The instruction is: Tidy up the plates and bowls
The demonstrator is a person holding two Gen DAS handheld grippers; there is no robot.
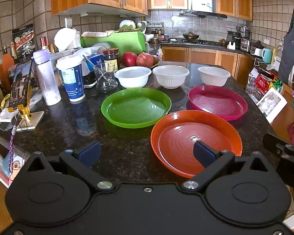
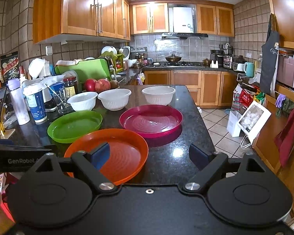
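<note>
**Three plates, three bowls, both grippers empty**

Left gripper (image 1: 145, 152) first: its two blue-padded fingers (image 1: 89, 152) are spread wide and hold nothing. One pad sits in front of the orange plate (image 1: 186, 137) in the left wrist view; whether it touches the plate cannot be told. The right gripper (image 2: 150, 154) matches it, two fingers (image 2: 101, 154) splayed wide, nothing between them but dark stone, with one pad showing in front of that same orange plate (image 2: 123, 146).

Count the plates: three. The orange one lies nearest, at the near edge of the surface (image 1: 127, 152). The green plate (image 1: 135, 105) lies behind it toward the left edge, their rims appearing to overlap from here. The magenta plate (image 1: 219, 101) lies behind it toward the right edge.

Now the bowls: three, all white and ribbed, in one row beyond the plates toward the far edge. The left bowl (image 1: 132, 76) and the middle bowl (image 1: 171, 75) stand just beside each other; the right bowl (image 1: 213, 75) stands apart, behind the magenta plate.

Along the left edge, clutter: one blue paper cup (image 1: 73, 80), one pale lilac bottle (image 1: 46, 78), one dark jar (image 1: 111, 58), one phone on a yellow stand (image 1: 21, 84). Behind the bowls, two red fruits (image 1: 138, 58).
</note>
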